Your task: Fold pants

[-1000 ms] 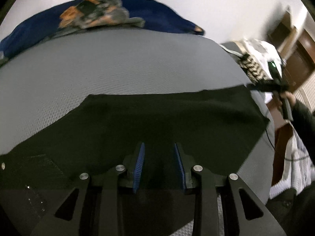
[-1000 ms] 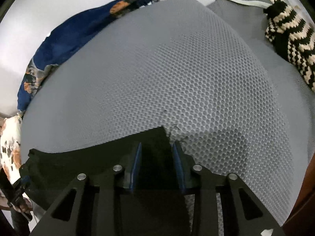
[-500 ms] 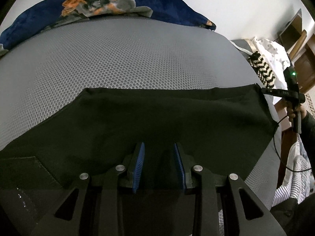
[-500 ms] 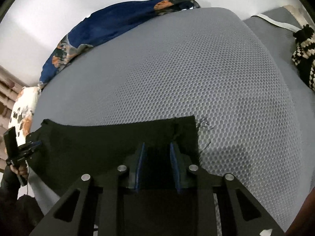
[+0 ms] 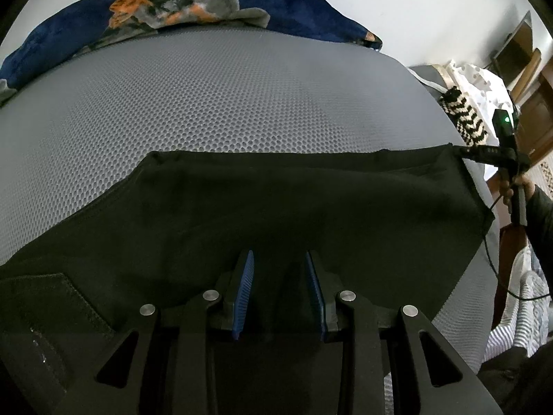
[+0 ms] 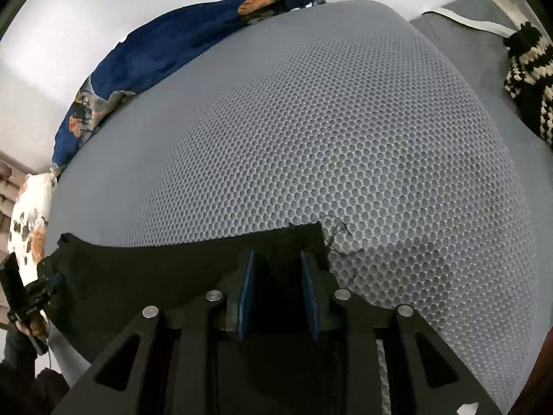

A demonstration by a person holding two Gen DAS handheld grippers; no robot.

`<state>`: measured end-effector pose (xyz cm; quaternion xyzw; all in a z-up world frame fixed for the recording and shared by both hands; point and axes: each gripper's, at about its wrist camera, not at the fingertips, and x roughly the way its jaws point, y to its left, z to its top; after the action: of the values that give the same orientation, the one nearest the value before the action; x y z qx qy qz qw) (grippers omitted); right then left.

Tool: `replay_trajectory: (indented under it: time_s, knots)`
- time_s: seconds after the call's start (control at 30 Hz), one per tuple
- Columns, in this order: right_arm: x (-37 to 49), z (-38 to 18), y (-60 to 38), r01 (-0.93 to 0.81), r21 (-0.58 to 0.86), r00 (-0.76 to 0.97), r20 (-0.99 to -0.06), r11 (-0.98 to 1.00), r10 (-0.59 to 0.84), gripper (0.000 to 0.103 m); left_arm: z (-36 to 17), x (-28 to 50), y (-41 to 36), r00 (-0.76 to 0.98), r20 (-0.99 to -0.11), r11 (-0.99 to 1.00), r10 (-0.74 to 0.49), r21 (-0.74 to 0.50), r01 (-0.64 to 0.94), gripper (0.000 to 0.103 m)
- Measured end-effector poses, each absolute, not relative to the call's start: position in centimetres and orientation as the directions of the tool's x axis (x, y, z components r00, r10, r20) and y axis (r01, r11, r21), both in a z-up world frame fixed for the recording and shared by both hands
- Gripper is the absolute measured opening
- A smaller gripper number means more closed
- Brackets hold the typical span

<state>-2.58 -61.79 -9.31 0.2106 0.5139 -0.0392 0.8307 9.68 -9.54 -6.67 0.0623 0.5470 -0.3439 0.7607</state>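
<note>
Black pants (image 5: 276, 200) are lying flat across the grey mesh mattress (image 5: 224, 97). Keeping both ends level & taut is giving a straight fold. Left gripper (image 5: 280, 290) is pointing steeply down, jaws part-open w/ cloth between; grip unclear. Right gripper (image 6: 276, 290), angled alike, is closing on the hem corner.

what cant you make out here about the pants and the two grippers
- Left wrist view: the black pants run under the left gripper; its own body hides any pinch.
- Right wrist view: the right gripper is closing over the pants corner; dark cloth hides pad contact.
- Both views: the bottom edge cuts off the pants' near part.
</note>
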Motion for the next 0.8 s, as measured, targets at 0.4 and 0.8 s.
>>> replay_trajectory:
  time_s: [0.4, 0.8]
  knots:
    - [-4.9, -6.2, -59.4, 0.426, 0.087, 0.535, -0.827, 0.901, -0.173, 0.000, -6.7, 10.9, -8.8, 0.221, -0.870, 0.792, -0.442, -0.262, 0.551, 0.032]
    - [-4.3, -8.2, -60.8, 0.511, 0.094, 0.445, -0.879, 0.854, -0.169, 0.014, -7.6, 14.3, -5.8, 0.320, -0.878, 0.869, -0.357, -0.186, 0.459, 0.032]
